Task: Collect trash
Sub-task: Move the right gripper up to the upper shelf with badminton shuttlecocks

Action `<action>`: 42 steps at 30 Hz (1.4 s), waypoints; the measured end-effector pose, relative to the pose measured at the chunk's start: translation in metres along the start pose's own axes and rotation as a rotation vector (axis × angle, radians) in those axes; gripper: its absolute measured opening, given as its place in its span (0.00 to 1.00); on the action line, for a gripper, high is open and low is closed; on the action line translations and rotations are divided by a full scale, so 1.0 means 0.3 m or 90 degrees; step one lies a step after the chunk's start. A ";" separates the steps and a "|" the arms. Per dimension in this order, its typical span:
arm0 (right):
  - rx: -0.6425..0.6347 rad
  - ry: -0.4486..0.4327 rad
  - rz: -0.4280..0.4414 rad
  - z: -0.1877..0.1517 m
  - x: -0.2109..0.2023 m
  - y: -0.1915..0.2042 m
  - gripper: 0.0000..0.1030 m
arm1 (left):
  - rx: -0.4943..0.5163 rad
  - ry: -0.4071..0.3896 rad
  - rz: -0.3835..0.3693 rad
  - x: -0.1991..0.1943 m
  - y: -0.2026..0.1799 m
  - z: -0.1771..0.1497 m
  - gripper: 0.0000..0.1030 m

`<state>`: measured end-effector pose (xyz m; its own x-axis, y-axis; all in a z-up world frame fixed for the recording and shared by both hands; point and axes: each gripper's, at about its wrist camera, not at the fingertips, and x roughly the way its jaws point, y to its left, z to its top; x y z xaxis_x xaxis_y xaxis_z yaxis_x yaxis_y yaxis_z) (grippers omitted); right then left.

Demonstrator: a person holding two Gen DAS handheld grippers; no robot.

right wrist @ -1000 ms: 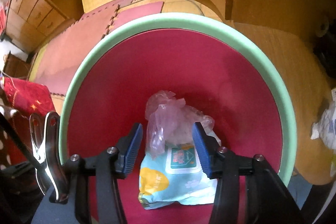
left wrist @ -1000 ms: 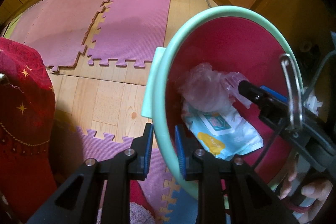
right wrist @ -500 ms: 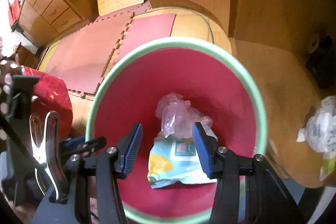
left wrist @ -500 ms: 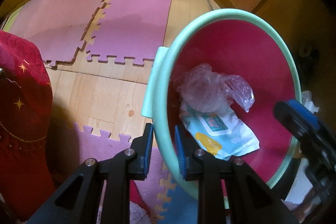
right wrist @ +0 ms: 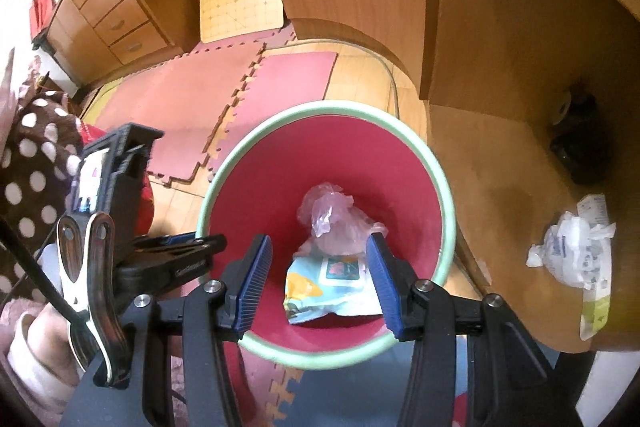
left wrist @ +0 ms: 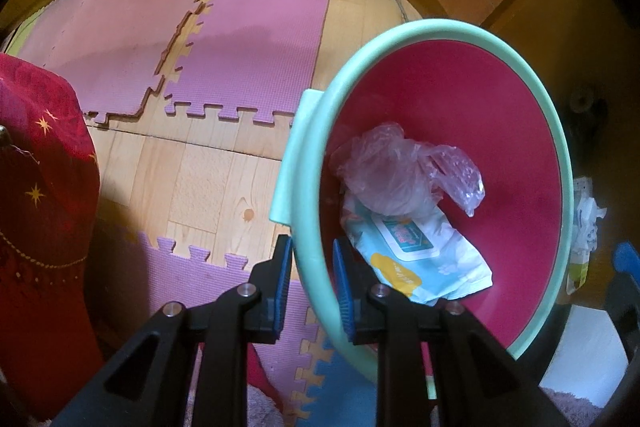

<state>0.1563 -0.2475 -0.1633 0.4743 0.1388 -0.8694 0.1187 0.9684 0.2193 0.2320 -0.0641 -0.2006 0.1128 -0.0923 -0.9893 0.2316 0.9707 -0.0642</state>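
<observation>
Now left claw (left wrist: pixel 312 283) clamps basin (left wrist: pixel 556 131) rim.

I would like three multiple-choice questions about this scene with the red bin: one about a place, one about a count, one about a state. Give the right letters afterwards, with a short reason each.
1. Where does the crumpled white wrapper lie?
A. in the bin
B. on the wooden table
C. on the purple mat

2. How many pieces of trash are in the bin?
A. none
B. two
C. five

3. What is the left gripper doing?
A. clamping the bin's rim
B. hanging open above the floor
C. holding a plastic bag

Answers:
1. B, it rests on the table beside the bin.
2. B, a plastic bag on a wipes packet.
3. A, its pads pinch the green rim.
</observation>
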 end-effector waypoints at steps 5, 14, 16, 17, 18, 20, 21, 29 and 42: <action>-0.021 -0.017 -0.006 -0.021 -0.082 0.030 0.49 | -0.002 0.000 -0.002 0.000 0.002 0.001 0.21; -0.060 -0.058 -0.019 -0.073 -0.235 0.078 0.49 | -0.007 0.000 -0.005 -0.001 0.008 -0.002 0.21; -0.055 -0.068 -0.020 -0.083 -0.269 0.074 0.49 | -0.006 0.000 -0.004 -0.001 0.008 -0.003 0.21; -0.054 -0.072 -0.020 -0.085 -0.285 0.073 0.49 | -0.006 -0.001 -0.002 -0.001 0.007 -0.003 0.21; -0.052 -0.077 -0.022 -0.088 -0.302 0.074 0.49 | -0.005 -0.001 -0.001 -0.001 0.007 -0.004 0.21; -0.050 -0.088 -0.026 -0.093 -0.334 0.068 0.49 | -0.006 -0.001 0.000 -0.001 0.005 -0.004 0.21; -0.048 -0.093 -0.029 -0.093 -0.348 0.068 0.49 | -0.007 -0.001 -0.001 -0.001 0.006 -0.004 0.21; -0.031 -0.145 -0.042 -0.095 -0.473 0.046 0.49 | -0.009 0.002 -0.003 -0.003 0.007 0.000 0.21; 0.013 -0.210 -0.070 -0.083 -0.579 -0.064 0.49 | -0.004 0.001 0.003 -0.001 0.004 0.001 0.21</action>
<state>0.0499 -0.2850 -0.0275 0.7140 -0.0436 -0.6987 0.2006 0.9689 0.1446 0.2324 -0.0629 -0.2004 0.1118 -0.0877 -0.9899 0.2243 0.9726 -0.0608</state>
